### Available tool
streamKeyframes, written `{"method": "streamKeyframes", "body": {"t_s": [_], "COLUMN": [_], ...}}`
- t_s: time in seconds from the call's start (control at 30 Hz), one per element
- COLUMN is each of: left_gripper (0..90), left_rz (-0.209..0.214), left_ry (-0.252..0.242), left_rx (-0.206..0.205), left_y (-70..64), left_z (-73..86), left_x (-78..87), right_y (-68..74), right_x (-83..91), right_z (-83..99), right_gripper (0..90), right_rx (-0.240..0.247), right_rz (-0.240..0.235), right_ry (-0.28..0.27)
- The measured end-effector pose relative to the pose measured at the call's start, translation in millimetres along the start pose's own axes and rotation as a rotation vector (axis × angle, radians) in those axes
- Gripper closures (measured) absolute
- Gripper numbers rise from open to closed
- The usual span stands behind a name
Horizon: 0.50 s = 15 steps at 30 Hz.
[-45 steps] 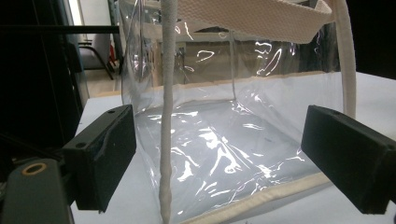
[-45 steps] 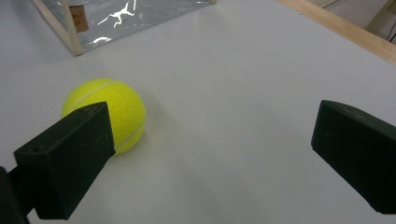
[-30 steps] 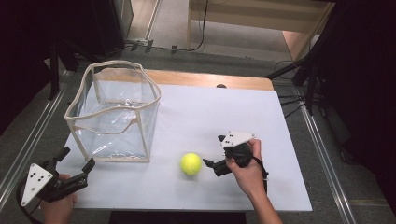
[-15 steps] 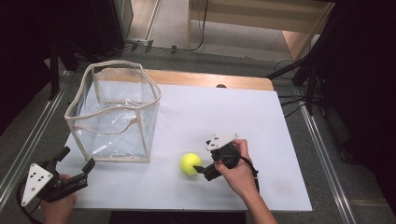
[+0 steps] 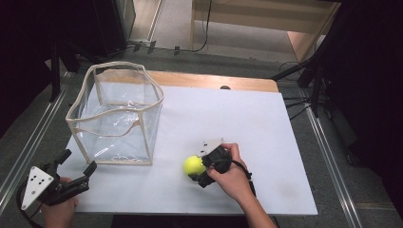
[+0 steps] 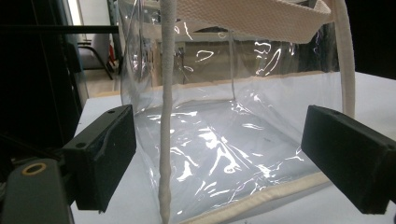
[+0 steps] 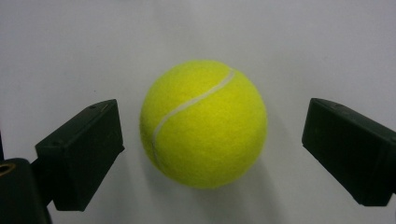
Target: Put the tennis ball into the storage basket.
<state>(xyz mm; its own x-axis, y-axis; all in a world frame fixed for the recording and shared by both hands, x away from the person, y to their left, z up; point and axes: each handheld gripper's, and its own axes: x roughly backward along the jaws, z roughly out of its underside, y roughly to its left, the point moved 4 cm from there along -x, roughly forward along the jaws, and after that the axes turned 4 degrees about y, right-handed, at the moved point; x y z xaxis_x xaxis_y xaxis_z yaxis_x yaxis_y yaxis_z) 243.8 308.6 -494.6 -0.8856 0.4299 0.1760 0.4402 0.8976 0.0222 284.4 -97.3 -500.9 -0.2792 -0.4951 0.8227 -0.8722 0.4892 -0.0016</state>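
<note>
The ball (image 5: 194, 165) lay on the white desk (image 5: 247, 118), near its front edge and to the right of the clear bag (image 5: 116, 114), well apart from it. The right tongs (image 5: 198, 167) were at the ball, jaws wide to either side of it; in the right gripper view the ball (image 7: 203, 123) sat between the two black jaws with a gap of desk showing on each side, so neither jaw touched it. The left tongs (image 5: 78, 166) sat at the desk's front left corner, just in front of the bag, jaws also wide and holding nothing. In the left gripper view the bag (image 6: 233, 116) stood upright close ahead, with its near corner seam rising between the jaws.
</note>
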Motion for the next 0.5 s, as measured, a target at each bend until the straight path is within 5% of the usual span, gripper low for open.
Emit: {"method": "streamKeyframes", "body": {"t_s": [0.5], "left_gripper": [10.4], "left_rz": [0.001], "left_ry": [-0.003], "left_rx": [0.000], "left_y": [0.5], "left_z": [-0.1], "left_x": [-0.1], "right_y": [4.9], "right_x": [-17.5], "right_z": [-2.6], "right_gripper": [4.3], "right_rx": [0.026], "right_rz": [-0.021], "right_ry": [0.071]}}
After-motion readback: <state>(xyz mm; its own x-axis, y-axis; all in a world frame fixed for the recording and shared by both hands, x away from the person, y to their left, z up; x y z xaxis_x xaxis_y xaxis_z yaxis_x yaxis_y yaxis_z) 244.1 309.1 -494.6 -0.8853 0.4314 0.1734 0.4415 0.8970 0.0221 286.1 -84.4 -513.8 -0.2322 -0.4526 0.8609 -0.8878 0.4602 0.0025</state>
